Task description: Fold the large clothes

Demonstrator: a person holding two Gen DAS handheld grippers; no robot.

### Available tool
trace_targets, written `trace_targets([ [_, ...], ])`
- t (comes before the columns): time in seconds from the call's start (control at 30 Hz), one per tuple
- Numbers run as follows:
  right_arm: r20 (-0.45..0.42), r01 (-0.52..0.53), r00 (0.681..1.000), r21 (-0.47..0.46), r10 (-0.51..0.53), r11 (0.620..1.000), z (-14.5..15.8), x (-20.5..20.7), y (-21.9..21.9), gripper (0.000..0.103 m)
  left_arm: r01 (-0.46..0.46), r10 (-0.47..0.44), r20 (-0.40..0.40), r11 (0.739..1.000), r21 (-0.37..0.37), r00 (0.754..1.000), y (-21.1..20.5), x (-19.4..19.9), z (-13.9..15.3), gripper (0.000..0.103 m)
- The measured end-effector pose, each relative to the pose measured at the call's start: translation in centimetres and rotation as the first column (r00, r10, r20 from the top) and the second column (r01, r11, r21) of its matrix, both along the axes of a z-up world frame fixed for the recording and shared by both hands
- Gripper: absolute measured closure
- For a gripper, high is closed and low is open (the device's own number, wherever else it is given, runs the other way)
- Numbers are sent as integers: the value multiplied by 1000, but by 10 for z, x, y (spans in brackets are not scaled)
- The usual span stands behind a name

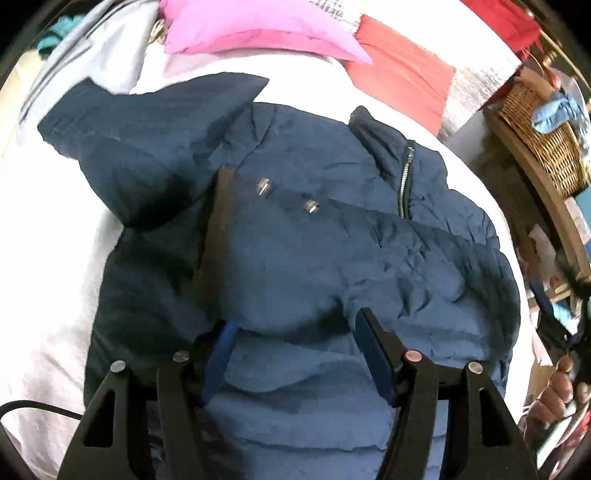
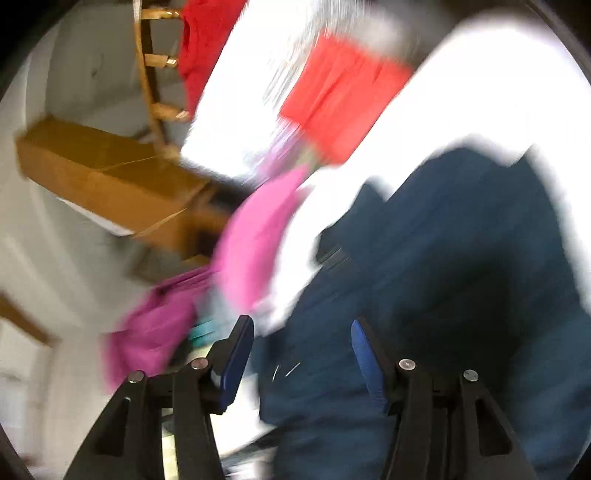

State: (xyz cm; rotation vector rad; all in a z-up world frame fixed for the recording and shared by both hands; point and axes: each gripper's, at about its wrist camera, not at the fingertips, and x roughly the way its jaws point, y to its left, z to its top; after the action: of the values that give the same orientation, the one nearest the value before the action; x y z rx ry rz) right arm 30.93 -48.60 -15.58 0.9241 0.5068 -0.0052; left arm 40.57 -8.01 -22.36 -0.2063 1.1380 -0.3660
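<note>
Two black grippers with blue finger pads, both spread wide and clamping nothing. Left gripper [image 1: 295, 328] poised over a dark navy quilted puffer jacket [image 1: 314, 258] lying across a white bedsheet [image 1: 48, 277], one blue pad [image 1: 221, 354] seemingly touching the fabric at about 7 o'clock of the view, the other held apart above it. On the jacket: two silver snap buttons [image 1: 288, 195] near centre, a metal zipper [image 1: 406, 181] toward 2 o'clock, a folded-over navy panel reaching out to 10 o'clock. Beyond the collar, at 12 o'clock, a bright pink pillow [image 1: 258, 29]; beside it toward 1 o'clock, a red-orange cloth [image 1: 406, 74]. At 3 o'clock, off the bed, a woven wicker basket [image 1: 543, 140].

Right gripper [image 2: 303, 332] seen through heavy motion blur — same navy jacket [image 2: 461, 277] filling 4 o'clock, probably just beneath the fingers, though contact impossible to judge. Brown cardboard box [image 2: 103, 173] at 9 o'clock, magenta fabric [image 2: 155, 325] at 8 o'clock.
</note>
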Motion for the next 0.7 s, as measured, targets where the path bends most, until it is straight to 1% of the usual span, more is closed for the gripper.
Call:
trace_targets([
  [0.07,-80,111,989,-133,-122,985,4,-13,-24,44,-18,17,-23,1000,-9,1000,5,3,-5,37],
  [0.1,-114,149,979,-171,-169,974,1,-18,-37,44,-26,26,-32,1000,-14,999,6,5,-6,37],
  [0.17,-178,190,958,-190,-224,963,-7,-25,-58,44,-45,44,-34,999,-21,998,12,3,-8,37],
  [0.2,-211,196,950,-177,-232,964,-16,-25,-70,44,-49,48,-31,999,-18,998,12,4,-8,38],
  [0.27,-272,186,936,-151,-222,971,-33,-21,-86,44,-55,55,-22,999,2,998,9,5,-9,39],
  [0.3,-279,168,940,-126,-197,978,-40,-19,-89,44,-57,57,-20,998,12,998,5,5,-13,42],
  [0.37,-289,101,950,-72,-118,992,-53,-9,-87,44,-64,65,-14,997,36,998,1,7,-15,44],
  [0.47,-316,30,948,-36,-40,999,-68,4,-77,45,-79,79,-2,995,64,997,-5,8,-16,44],
  [0.5,-321,-5,947,-23,-3,1000,-73,10,-71,55,-83,83,1,994,76,997,-5,8,-16,44],
  [0.53,-329,-29,944,-33,16,999,-76,14,-66,61,-87,87,2,992,86,996,-7,8,-17,44],
  [0.57,-346,-36,938,-105,-3,994,-73,19,-58,64,-91,90,6,991,94,996,-9,9,-18,44],
  [0.6,-349,-44,937,-144,-9,989,-73,17,-56,71,-92,92,13,990,107,996,-11,9,-17,44],
  [0.63,-347,-48,938,-189,-21,981,-68,19,-51,74,-91,89,15,990,110,996,-13,9,-17,44],
  [0.7,-326,-21,943,-262,-69,965,-57,17,-49,82,-86,85,18,991,103,996,-14,9,-16,44],
])
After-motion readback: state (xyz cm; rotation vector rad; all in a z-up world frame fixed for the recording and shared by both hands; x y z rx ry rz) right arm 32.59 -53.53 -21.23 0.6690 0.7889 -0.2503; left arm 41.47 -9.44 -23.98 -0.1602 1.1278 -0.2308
